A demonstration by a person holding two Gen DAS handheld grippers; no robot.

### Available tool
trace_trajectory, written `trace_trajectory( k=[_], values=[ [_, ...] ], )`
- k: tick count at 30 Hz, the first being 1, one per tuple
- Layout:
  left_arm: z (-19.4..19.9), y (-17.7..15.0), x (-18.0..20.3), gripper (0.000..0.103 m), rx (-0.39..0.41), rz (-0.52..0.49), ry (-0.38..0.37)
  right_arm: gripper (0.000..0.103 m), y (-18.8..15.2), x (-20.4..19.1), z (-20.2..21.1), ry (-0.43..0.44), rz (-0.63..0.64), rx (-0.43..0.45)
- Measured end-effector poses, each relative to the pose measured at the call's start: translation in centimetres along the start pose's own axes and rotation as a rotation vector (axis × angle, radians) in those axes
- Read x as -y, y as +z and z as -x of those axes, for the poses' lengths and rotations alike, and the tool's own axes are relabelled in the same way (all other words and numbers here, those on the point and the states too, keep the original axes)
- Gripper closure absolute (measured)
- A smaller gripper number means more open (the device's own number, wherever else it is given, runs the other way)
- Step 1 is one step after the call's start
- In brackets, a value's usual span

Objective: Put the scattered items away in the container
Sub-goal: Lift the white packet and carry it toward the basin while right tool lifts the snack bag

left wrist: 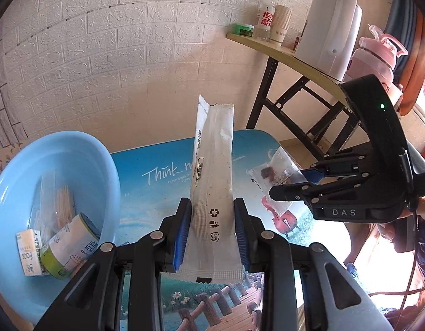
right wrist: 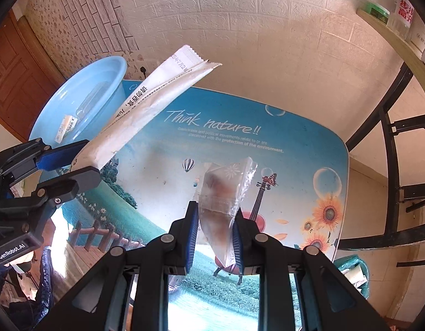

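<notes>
My left gripper [left wrist: 212, 220] is shut on a long white paper packet [left wrist: 214, 176] and holds it upright above the printed table [left wrist: 151, 176]. The packet also shows in the right wrist view [right wrist: 146, 104], slanting out of the left gripper [right wrist: 80, 160]. My right gripper [right wrist: 216, 226] is shut on a clear plastic snack bag [right wrist: 226, 190] held above the table; it shows in the left wrist view [left wrist: 278, 171] at the right gripper [left wrist: 289, 182]. The light blue basin [left wrist: 82, 151] stands at the left and holds a tissue pack [left wrist: 29, 251], a bag roll [left wrist: 71, 245] and toothpicks [left wrist: 64, 204].
A folding side table [left wrist: 292, 55] stands at the right back with a white kettle [left wrist: 331, 33], a bottle [left wrist: 266, 13], paper cups [left wrist: 281, 22] and a pink bottle [left wrist: 375, 58]. A brick-pattern wall is behind. A green-bagged bin [right wrist: 353, 270] sits by the table's right edge.
</notes>
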State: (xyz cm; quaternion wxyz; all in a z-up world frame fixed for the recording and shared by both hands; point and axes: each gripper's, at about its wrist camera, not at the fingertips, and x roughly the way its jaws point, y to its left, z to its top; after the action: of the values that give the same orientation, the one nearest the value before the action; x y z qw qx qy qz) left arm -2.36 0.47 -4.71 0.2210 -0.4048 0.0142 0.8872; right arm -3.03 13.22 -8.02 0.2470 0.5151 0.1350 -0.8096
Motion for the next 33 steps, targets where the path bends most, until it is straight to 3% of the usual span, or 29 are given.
trace_trajectory(
  k=[14, 33],
  values=[
    [3.0, 0.5, -2.3, 0.074, 0.019, 0.023, 0.091, 0.080, 1.2, -3.6, 1.9, 0.019, 0.062, 0.052],
    [7.8, -0.5, -9.8, 0.074, 0.031, 0.102, 0.193, 0.080, 5.2, -10.3, 1.9, 0.067, 0.155, 0.089]
  ],
)
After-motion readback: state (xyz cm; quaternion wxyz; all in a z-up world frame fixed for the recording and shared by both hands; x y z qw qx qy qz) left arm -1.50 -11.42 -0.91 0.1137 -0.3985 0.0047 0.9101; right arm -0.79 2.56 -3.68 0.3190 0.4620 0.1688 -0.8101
